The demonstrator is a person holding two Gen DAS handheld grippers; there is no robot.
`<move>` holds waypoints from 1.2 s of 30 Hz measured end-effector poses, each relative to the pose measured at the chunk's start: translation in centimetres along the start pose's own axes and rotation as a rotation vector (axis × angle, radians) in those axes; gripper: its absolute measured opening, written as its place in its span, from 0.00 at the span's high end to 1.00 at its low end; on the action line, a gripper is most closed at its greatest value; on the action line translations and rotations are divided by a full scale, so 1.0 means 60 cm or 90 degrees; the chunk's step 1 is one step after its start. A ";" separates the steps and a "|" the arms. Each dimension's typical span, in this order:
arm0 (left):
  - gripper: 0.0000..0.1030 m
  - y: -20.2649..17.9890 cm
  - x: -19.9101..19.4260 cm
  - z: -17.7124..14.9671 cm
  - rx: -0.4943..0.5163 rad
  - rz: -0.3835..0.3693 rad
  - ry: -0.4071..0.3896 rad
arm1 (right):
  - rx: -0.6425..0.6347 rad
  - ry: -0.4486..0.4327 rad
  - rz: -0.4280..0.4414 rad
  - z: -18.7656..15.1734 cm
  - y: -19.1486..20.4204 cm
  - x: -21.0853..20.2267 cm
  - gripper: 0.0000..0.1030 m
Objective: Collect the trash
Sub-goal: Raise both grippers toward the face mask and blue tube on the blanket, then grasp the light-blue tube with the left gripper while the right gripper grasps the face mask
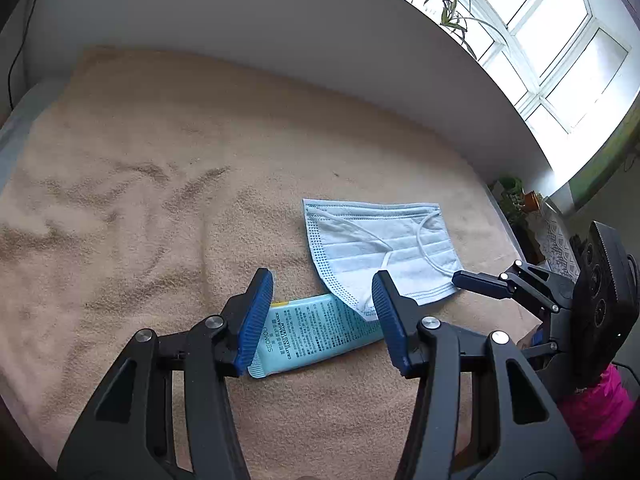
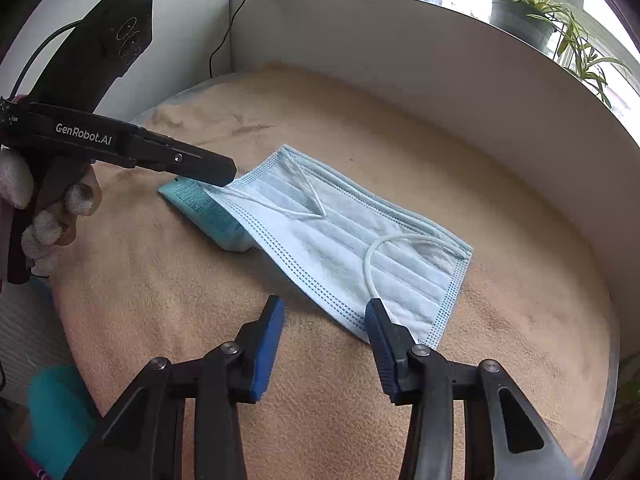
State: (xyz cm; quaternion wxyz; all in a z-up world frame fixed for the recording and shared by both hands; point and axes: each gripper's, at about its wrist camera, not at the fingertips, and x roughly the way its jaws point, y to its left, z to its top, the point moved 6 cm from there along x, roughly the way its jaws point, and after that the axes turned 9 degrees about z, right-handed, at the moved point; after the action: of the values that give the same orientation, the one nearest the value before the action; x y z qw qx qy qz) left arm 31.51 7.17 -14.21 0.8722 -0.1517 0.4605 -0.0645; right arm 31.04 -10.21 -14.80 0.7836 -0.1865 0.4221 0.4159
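On the tan towel | right hand-held gripper half open, empty, mask corner at 1 o'clock | left hand-held gripper half open, empty, over tube | mask may slip.

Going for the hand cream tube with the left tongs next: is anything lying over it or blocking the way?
Yes. The face mask lies over one end of the hand cream tube, the end nearer the right tongs. The other end lies bare on the tan blanket, between the open left tongs.
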 end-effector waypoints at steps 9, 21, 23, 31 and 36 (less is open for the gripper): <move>0.49 -0.008 -0.010 -0.031 0.018 -0.031 0.024 | 0.086 -0.014 0.013 0.000 -0.061 -0.012 0.99; 0.43 -0.089 -0.011 -0.066 0.182 0.077 0.028 | 0.167 -0.028 0.052 -0.021 -0.089 -0.055 1.00; 0.43 -0.097 0.001 -0.062 0.194 0.090 0.031 | 0.177 -0.025 0.062 -0.023 -0.085 -0.058 1.00; 0.65 -0.108 0.015 -0.067 0.210 0.155 0.018 | 0.129 -0.021 0.048 -0.002 -0.055 -0.045 0.66; 0.92 -0.077 0.001 -0.068 0.168 0.150 0.011 | 0.066 -0.015 0.020 0.016 -0.034 -0.030 0.39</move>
State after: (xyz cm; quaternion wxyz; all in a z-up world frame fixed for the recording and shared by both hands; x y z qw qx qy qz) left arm 28.29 1.96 -14.92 0.8822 0.0196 0.4698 -0.0233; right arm 32.65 -11.71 -12.88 0.7906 -0.1342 0.4366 0.4079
